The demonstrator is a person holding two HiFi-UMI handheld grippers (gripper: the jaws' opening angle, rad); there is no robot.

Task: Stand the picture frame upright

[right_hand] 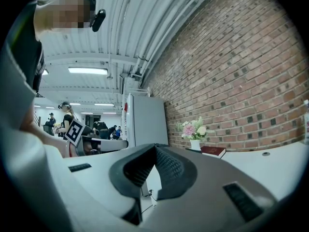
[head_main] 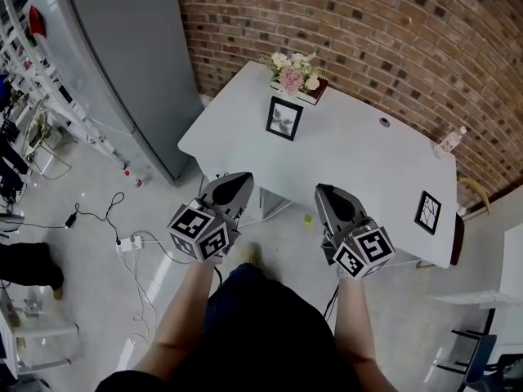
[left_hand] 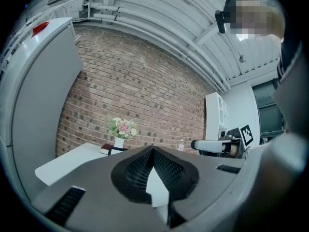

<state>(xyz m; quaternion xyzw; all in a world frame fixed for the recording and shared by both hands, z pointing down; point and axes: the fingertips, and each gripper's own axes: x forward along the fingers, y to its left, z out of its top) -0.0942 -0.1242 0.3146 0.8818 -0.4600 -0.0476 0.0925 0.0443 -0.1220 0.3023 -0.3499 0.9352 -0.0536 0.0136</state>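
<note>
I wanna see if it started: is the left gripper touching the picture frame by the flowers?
Apart. The head view shows the left gripper at the near edge of the table, with bare tabletop between it and the picture frame.

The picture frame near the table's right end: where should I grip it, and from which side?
Grip the frame by its border at the short edge nearest you, coming over the front of the table with the right gripper. It seems to lie flat, face up, so only the rim offers a hold.

A picture frame (head_main: 283,118) sits before flowers (head_main: 294,72) on the table (head_main: 359,158), with seemingly a second frame (head_main: 427,212) rightward.
</note>
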